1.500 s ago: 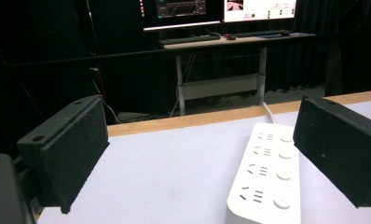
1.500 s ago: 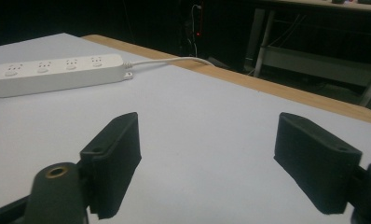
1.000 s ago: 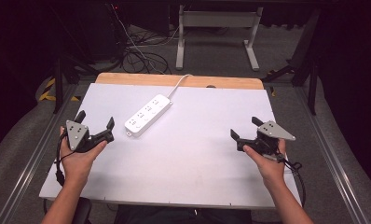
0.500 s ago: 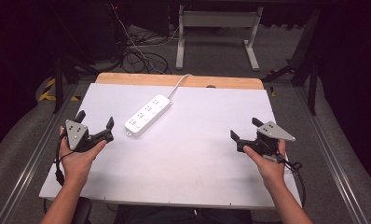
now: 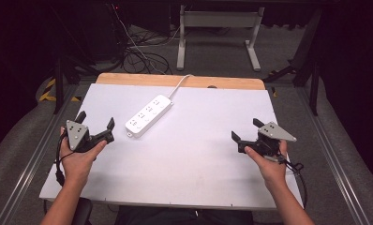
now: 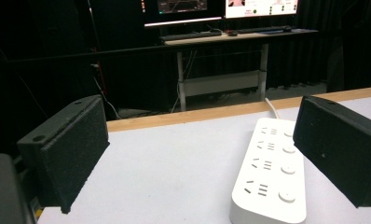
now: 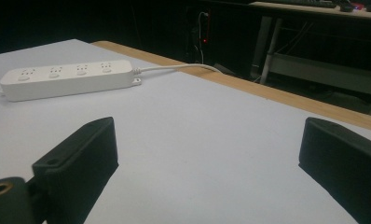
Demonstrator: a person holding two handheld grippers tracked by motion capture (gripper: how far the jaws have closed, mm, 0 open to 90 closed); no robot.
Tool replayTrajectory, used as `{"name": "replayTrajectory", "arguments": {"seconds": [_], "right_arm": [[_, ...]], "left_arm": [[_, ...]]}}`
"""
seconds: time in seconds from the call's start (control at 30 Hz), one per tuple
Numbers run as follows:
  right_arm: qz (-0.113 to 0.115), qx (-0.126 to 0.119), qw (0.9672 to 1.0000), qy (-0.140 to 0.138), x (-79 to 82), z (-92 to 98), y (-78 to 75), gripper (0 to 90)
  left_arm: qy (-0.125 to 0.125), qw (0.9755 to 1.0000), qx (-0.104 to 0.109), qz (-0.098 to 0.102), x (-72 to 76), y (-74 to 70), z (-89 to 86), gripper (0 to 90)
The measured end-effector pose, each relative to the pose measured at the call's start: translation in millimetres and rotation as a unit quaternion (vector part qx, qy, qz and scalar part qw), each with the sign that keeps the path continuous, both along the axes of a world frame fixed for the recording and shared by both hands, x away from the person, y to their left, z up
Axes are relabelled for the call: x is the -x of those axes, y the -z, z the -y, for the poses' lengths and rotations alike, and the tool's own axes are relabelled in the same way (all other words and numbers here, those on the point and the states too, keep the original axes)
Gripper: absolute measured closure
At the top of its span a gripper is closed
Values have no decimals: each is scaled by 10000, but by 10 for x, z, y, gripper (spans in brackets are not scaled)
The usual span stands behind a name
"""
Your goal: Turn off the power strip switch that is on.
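Looking at high view: power strip (image 5: 148, 115) flat on white surface (image 5: 184, 178), upper left of centre, cord (image 5: 179, 84) off far edge. Left gripper (image 5: 96, 129) just beside its near end, jaws wide open; right gripper (image 5: 248, 132) well apart, also open. Nothing gripped yet, probably all work left.
Left gripper view: strip (image 6: 270, 170) close ahead between jaws, untouched.
Right gripper view: strip (image 7: 66, 77) far off; desk frame (image 7: 314, 60) behind; no obstacles.

White table (image 5: 184, 178), wooden far edge; tangled cables (image 5: 142, 54) on floor; monitors (image 6: 221, 7) on far desk.
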State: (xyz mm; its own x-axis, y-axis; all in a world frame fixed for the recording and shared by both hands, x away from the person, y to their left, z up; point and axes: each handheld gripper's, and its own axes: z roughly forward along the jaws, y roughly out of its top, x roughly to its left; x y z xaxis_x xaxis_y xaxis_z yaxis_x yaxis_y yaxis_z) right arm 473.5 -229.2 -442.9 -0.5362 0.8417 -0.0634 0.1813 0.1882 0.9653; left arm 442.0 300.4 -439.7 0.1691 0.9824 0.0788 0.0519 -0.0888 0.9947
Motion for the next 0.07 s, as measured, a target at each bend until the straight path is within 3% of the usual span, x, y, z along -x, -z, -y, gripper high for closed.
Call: {"name": "replayTrajectory", "arguments": {"seconds": [0.07], "right_arm": [[1,8,10000,-22,-6,-2,1,47]], "left_arm": [[-1,10000,-5,-8,-2,2,-2,39]]}}
